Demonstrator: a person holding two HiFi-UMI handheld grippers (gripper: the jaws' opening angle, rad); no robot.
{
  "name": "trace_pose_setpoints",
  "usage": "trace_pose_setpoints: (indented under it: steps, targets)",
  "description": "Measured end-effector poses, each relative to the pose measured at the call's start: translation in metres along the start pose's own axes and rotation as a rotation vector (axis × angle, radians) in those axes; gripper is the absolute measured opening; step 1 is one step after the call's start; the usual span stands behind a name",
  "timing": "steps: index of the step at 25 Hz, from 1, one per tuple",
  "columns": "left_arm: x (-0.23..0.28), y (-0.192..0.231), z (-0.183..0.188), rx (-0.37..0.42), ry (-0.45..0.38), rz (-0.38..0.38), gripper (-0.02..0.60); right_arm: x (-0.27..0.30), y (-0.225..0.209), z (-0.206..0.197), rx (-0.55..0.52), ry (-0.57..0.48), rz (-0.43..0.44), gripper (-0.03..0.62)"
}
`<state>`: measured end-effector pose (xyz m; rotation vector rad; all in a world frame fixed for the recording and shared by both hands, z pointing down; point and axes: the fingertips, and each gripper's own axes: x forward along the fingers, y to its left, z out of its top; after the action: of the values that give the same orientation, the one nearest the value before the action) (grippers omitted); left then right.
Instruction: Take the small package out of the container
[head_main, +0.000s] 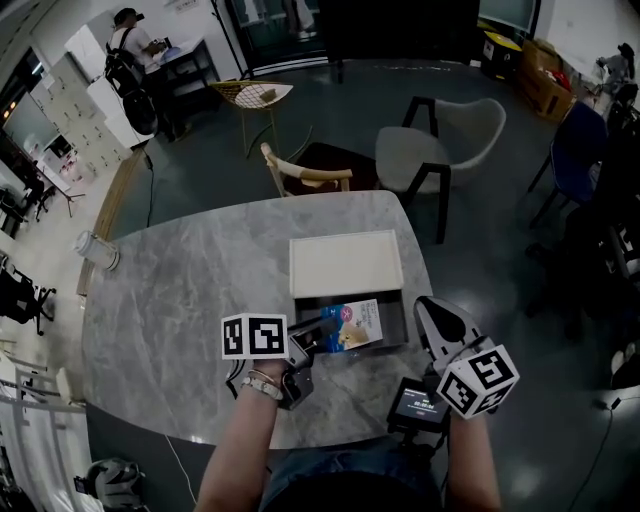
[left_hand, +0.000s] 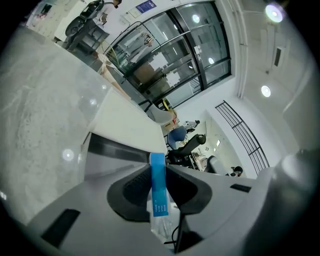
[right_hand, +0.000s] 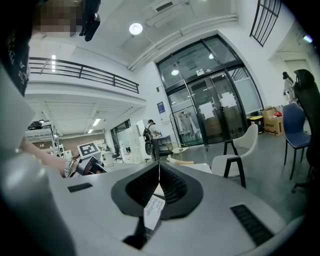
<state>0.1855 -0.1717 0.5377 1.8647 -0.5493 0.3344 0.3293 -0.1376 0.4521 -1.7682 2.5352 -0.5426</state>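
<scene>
- Both forearms enter from the bottom edge of the head view; the left wrist wears a beaded bracelet (head_main: 262, 384)
- The left gripper (head_main: 318, 333) reaches right and up from lower centre, its jaws clamped on the blue edge of the small package (head_main: 352, 325), which stands edge-on between the pads in the left gripper view
- The right gripper (head_main: 428, 310) sits at lower right, tilted up and left, jaws pressed together with nothing between them, just beside the container's right wall
- The package lies over the open dark container (head_main: 392, 312), at frame centre
- A white lid (head_main: 345, 263) lies flat, touching the container's far side
- Both rest on the grey marble table (head_main: 180, 300); a pale cylinder (head_main: 96, 249) sits at its left edge
- Beyond the table: a wooden chair (head_main: 300, 176), a white chair (head_main: 450, 135), and a person (head_main: 130, 60) at upper left
</scene>
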Motion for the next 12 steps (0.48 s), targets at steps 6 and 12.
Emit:
trace_pose_setpoints:
  steps: [6, 12]
  targets:
    - [-0.046, 0.017, 0.003, -0.007, -0.047, -0.02, 0.094, 0.012, 0.037, -0.005, 0.001, 0.018, -0.005, 0.026]
    - [-0.106, 0.039, 0.004, -0.031, -0.111, -0.043, 0.094, 0.036, 0.101, -0.004, -0.049, 0.047, 0.055, 0.026]
